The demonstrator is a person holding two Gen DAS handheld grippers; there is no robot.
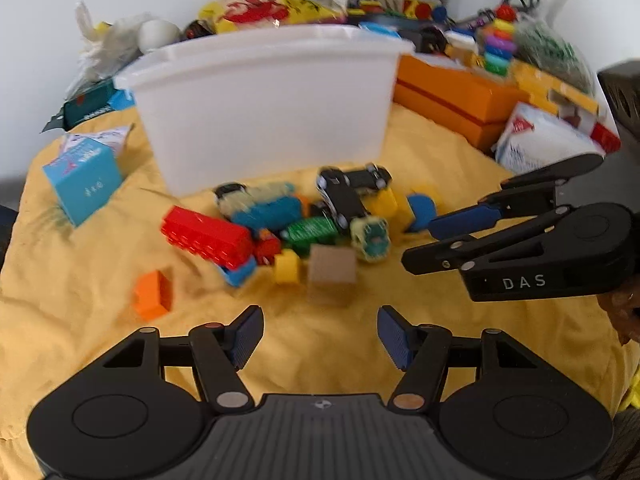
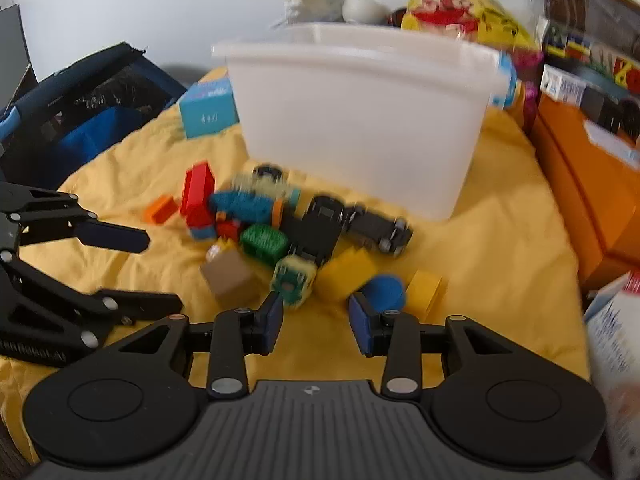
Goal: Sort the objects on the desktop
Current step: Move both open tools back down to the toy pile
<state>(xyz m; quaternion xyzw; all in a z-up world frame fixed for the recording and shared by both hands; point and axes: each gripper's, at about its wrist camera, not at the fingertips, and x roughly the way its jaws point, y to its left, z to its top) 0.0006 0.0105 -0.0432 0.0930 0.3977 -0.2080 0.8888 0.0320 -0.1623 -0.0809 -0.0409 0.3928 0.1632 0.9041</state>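
A pile of toys lies on the yellow cloth [image 1: 100, 248] in front of a white plastic bin [image 1: 264, 100], also in the right wrist view [image 2: 360, 120]. The pile holds a red brick [image 1: 206, 236], an orange brick [image 1: 152, 294], a brown cube [image 1: 332, 266], a green brick [image 2: 264, 240], black toy cars [image 2: 324, 224], a blue disc [image 2: 384, 290] and yellow blocks [image 2: 426, 288]. My left gripper [image 1: 320, 338] is open and empty, just short of the brown cube. My right gripper [image 2: 316, 320] is open and empty, close before a green-yellow toy [image 2: 294, 278] and the blue disc. It shows in the left wrist view [image 1: 424, 246].
A light blue box [image 1: 84, 182] stands left of the bin. Orange boxes [image 1: 452, 96] and a white carton [image 1: 536, 140] stand on the right. Bags, stacked coloured rings [image 1: 498, 46] and clutter crowd the back. A dark blue bag [image 2: 84, 120] sits at the far left.
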